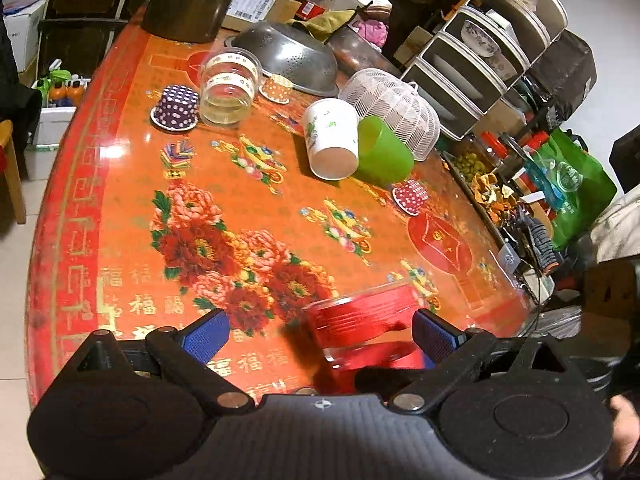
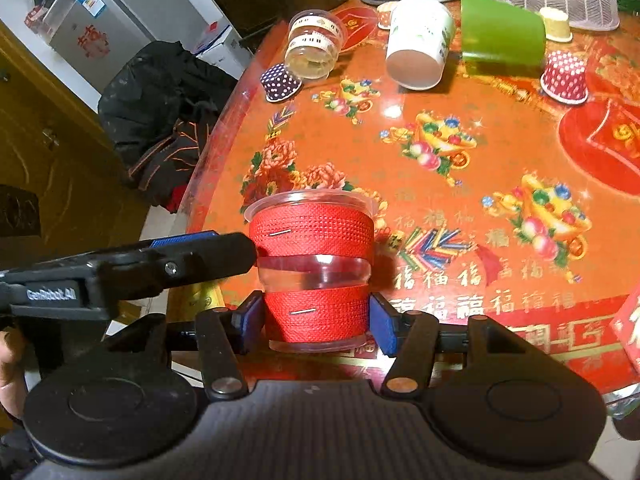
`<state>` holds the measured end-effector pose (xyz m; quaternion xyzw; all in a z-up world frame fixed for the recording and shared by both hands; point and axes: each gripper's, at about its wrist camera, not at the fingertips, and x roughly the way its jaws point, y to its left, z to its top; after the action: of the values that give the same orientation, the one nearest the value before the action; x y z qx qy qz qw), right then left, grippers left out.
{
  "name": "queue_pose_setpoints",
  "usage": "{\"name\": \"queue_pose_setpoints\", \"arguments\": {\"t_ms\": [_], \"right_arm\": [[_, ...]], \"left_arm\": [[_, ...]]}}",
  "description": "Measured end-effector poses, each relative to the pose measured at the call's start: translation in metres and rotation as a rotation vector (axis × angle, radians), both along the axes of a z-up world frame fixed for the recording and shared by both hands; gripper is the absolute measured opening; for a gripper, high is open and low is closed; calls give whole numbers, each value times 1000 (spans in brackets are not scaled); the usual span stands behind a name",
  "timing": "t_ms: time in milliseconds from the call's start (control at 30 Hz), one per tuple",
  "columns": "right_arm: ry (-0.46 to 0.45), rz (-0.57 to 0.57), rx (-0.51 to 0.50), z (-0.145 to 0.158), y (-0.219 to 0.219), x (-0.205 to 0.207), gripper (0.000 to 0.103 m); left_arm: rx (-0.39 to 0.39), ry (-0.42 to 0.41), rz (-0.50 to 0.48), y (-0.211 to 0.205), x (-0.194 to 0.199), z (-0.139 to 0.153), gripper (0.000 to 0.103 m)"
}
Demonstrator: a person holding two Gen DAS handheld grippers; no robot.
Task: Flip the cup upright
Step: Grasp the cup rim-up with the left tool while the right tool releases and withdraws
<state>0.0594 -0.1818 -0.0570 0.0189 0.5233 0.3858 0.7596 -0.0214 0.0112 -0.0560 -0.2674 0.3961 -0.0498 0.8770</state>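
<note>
A clear plastic cup wrapped in two red ribbon bands point(image 2: 314, 268) stands upright, rim up, at the near edge of the table. My right gripper point(image 2: 316, 322) is shut on its lower band, one blue pad on each side. In the left wrist view the same cup point(image 1: 362, 330) is blurred and sits near my right pad. My left gripper point(image 1: 320, 330) is open, and one of its fingers point(image 2: 208, 254) reaches the cup's upper band from the left. A white paper cup point(image 1: 330, 142) and a green cup point(image 1: 386, 152) lie on their sides farther back.
The round table has a red floral cover point(image 1: 240, 216). On it are a clear cup on its side point(image 1: 228, 88), a purple dotted cupcake liner point(image 1: 176, 107), a red dotted one point(image 1: 412, 196), a metal colander point(image 1: 288, 56) and a white mesh cover point(image 1: 394, 108). A dish rack point(image 1: 480, 52) stands at the far right.
</note>
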Motion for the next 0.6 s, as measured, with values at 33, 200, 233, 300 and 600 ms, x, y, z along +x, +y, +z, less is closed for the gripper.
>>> {"name": "queue_pose_setpoints", "arguments": {"t_ms": [33, 200, 233, 300, 600], "right_arm": [[-3, 0, 4, -2, 0, 0, 58], [-10, 3, 25, -3, -6, -13, 60], [-8, 5, 28, -2, -7, -15, 60], [-7, 13, 34, -2, -8, -17, 61], [-13, 37, 74, -1, -14, -23, 65]], "left_arm": [[-6, 4, -2, -2, 1, 1, 99], [-17, 33, -22, -12, 12, -1, 99], [-25, 40, -25, -14, 14, -2, 99], [-40, 52, -27, -17, 18, -4, 99], [-69, 72, 0, -28, 25, -10, 95]]}}
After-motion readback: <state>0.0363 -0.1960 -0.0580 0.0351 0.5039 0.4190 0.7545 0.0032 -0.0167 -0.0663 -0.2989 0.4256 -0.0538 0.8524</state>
